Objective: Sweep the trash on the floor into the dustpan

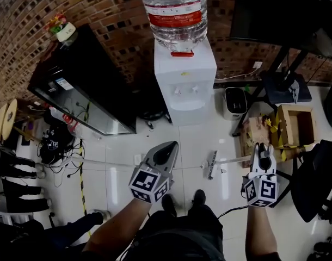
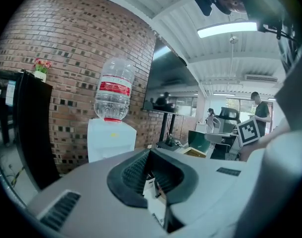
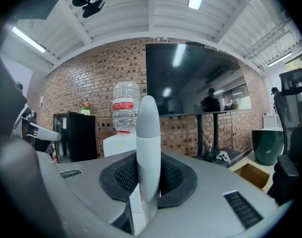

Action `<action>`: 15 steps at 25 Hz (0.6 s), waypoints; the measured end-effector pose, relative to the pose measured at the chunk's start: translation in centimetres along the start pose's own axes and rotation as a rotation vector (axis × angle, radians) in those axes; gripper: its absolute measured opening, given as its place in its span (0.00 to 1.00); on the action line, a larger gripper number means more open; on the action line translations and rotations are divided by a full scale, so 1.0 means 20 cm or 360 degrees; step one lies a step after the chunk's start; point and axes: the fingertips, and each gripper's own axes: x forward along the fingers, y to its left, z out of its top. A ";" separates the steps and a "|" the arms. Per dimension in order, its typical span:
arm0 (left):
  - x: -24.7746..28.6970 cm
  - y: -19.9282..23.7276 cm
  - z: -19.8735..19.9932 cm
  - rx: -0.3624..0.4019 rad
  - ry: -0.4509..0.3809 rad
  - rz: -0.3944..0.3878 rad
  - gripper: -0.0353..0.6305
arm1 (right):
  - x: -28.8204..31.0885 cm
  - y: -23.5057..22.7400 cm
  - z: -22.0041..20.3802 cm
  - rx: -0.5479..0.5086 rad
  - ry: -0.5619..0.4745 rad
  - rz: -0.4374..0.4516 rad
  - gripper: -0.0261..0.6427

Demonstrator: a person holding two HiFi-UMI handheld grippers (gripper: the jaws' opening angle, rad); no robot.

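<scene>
The red label on the water bottle [image 1: 174, 7] was unreadable. The right hand-held gripper [image 1: 262, 149] clamped the broom [image 1: 211, 165] handle; the left hand-held gripper [image 1: 168, 147] sat nearly closed, empty.

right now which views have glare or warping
Head view: fisheye bows the brick wall; the floor tiles shine. Left gripper view: the ceiling light is blown out. Right gripper view: the screen mirrors lamps, and the near broom handle is soft.

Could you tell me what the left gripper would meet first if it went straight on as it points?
Most likely the water dispenser: the left gripper points across floor tiles at its white cabinet, though depth is hard to judge. The broom handle in the right gripper lies aside.
</scene>
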 end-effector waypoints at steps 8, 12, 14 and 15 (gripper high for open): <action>0.11 -0.04 -0.05 0.0024 0.0084 0.0003 0.06 | 0.04 -0.10 -0.21 0.0014 0.0092 -0.0034 0.14; 0.13 -0.04 -0.06 0.0012 0.0095 0.0019 0.06 | 0.04 -0.12 -0.30 -0.0024 0.0135 -0.0034 0.14; 0.14 -0.05 -0.08 0.0003 0.0104 0.0024 0.06 | 0.04 -0.11 -0.34 -0.0058 0.0154 -0.0013 0.14; 0.15 -0.05 -0.09 -0.0003 0.0109 0.0026 0.06 | 0.04 -0.10 -0.36 -0.0063 0.0161 -0.0006 0.14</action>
